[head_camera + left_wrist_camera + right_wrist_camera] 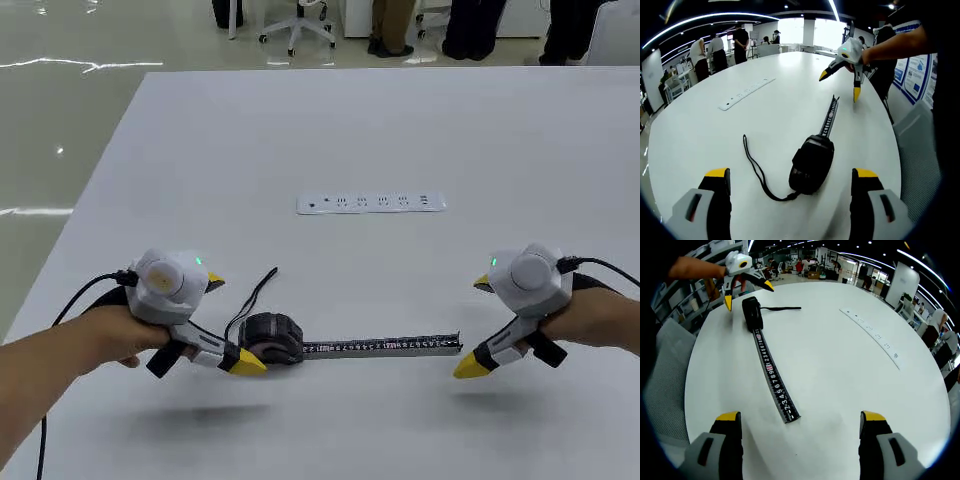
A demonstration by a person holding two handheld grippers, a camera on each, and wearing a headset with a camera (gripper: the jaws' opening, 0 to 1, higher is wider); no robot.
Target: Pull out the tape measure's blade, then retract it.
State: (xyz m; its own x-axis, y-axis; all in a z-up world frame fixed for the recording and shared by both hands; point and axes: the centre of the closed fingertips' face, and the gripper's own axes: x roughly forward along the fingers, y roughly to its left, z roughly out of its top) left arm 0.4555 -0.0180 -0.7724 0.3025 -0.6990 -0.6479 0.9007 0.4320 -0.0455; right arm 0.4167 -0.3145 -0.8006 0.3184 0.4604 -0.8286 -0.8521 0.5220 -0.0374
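Tape measure (270,338) lies flat on the white table (400,130), close to the person, its dark case on the left and its blade (385,346) drawn out to the right in a straight line along the surface. The left gripper (232,323) is at the case with its jaws spread wide. In the left gripper view the case lies between the two yellow tips with bare table on either side of it; whether the nearer tip touches the case, I cannot tell. The right gripper (475,324) is just beyond the blade's free end (458,343), jaws also spread wide and pinching nothing. In the right gripper view that end lies ahead between the tips, nearer the left one.

A black wrist strap (250,300) curls from the case away from the person. Past it is a broad stretch of bare tabletop. A white power strip (371,203) lies farther on, well apart from the tape and roughly parallel to the blade. More bare surface runs behind it to the far edge.

The table's left edge slants inward from near the left forearm toward the far corner, with glossy floor (60,120) beside it. Beyond the far edge are an office chair (298,22) and people's legs (392,28).
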